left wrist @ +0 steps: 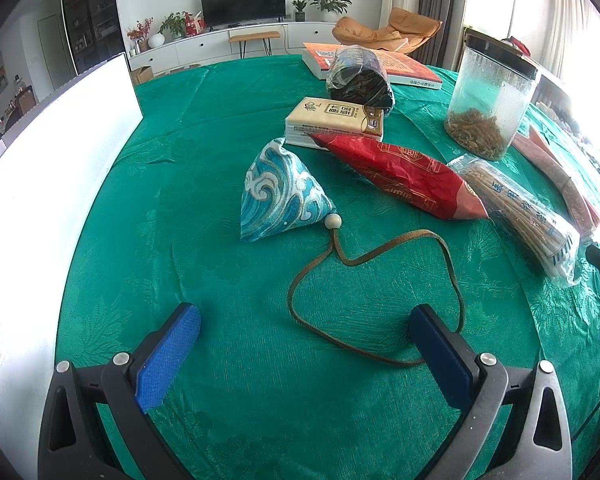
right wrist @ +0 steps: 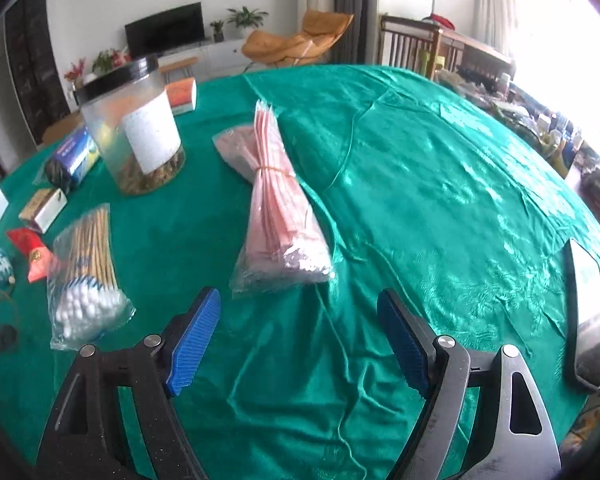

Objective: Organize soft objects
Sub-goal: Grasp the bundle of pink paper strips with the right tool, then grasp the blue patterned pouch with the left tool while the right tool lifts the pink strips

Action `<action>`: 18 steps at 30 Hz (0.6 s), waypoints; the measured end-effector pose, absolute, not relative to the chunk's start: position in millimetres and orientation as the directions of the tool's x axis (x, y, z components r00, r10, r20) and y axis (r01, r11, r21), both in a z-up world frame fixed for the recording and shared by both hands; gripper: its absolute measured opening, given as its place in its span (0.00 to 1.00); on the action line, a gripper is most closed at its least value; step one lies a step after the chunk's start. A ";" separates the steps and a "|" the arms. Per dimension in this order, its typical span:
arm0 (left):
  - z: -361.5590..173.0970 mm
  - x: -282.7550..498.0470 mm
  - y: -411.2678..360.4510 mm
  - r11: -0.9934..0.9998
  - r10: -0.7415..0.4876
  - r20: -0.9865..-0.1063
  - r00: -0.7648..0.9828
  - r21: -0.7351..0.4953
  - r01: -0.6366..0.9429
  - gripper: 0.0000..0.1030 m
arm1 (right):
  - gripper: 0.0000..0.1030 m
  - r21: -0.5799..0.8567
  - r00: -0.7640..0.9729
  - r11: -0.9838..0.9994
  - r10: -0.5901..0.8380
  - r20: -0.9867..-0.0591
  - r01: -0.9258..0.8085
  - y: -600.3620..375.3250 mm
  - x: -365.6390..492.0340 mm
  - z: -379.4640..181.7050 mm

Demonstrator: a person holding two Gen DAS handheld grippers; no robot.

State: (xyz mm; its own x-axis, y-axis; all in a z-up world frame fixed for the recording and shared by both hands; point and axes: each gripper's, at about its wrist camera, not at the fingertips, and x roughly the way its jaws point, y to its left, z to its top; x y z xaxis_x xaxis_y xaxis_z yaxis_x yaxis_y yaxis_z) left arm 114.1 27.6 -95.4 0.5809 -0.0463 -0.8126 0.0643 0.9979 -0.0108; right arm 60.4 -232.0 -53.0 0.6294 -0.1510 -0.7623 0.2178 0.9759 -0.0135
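Left tongs (left wrist: 304, 322) low over the green-clothed worktop (left wrist: 180, 184), angled forward and down, blue pads spread wide, nothing held. A loop of the brown cord (left wrist: 384, 268) lies between the pads; whether it touches the right one, cannot tell. Cord runs up to a bead (left wrist: 334, 222) on the blue wave-pattern pyramid pouch (left wrist: 282, 196), which sits upright mid-worktop, apex pointing away. Just beside it the red foil pouch (left wrist: 404, 178) lies flat, long axis slanting from far-left to near-right, far tip resting on the tissue pack (left wrist: 334, 122). Cotton swab bag (left wrist: 520, 208) lies just right of the red pouch, roughly parallel. Behind: dark wrapped roll (left wrist: 358, 80), orange book (left wrist: 380, 66), clear jar (left wrist: 492, 100) with black lid. White board (left wrist: 52, 152) stands along the left edge.

Right tongs (right wrist: 300, 328) also low, tilted down, pads wide apart, empty. Ahead of them the pink packet bundle (right wrist: 280, 216) in clear plastic, long axis pointing away, banded in the middle. Silver tray (right wrist: 588, 312) at the right edge.
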 end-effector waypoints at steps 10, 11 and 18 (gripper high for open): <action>-91.1 100.4 40.1 0.991 -0.126 -0.818 0.561 -0.078 0.109 1.00 | 0.89 0.003 0.591 0.972 -0.139 -0.795 0.233 -240.7 64.4 -61.3; -88.3 92.3 47.3 0.987 -0.161 -0.813 0.560 -0.126 0.100 1.00 | 0.90 0.003 0.590 0.972 -0.139 -0.795 0.233 -238.8 63.6 -61.9; -58.7 105.0 61.5 0.980 -0.171 -0.759 0.628 -0.194 0.033 1.00 | 0.93 0.005 0.589 0.974 -0.133 -0.797 0.227 -236.3 65.0 -63.7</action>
State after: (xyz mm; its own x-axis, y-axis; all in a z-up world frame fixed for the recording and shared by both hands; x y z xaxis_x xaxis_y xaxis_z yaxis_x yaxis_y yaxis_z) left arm 105.0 61.5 -58.7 0.6284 -0.1711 -0.7588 0.0325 0.9804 -0.1941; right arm 65.0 -236.3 -63.7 0.5889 -0.1331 -0.7972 0.2274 0.9738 0.0054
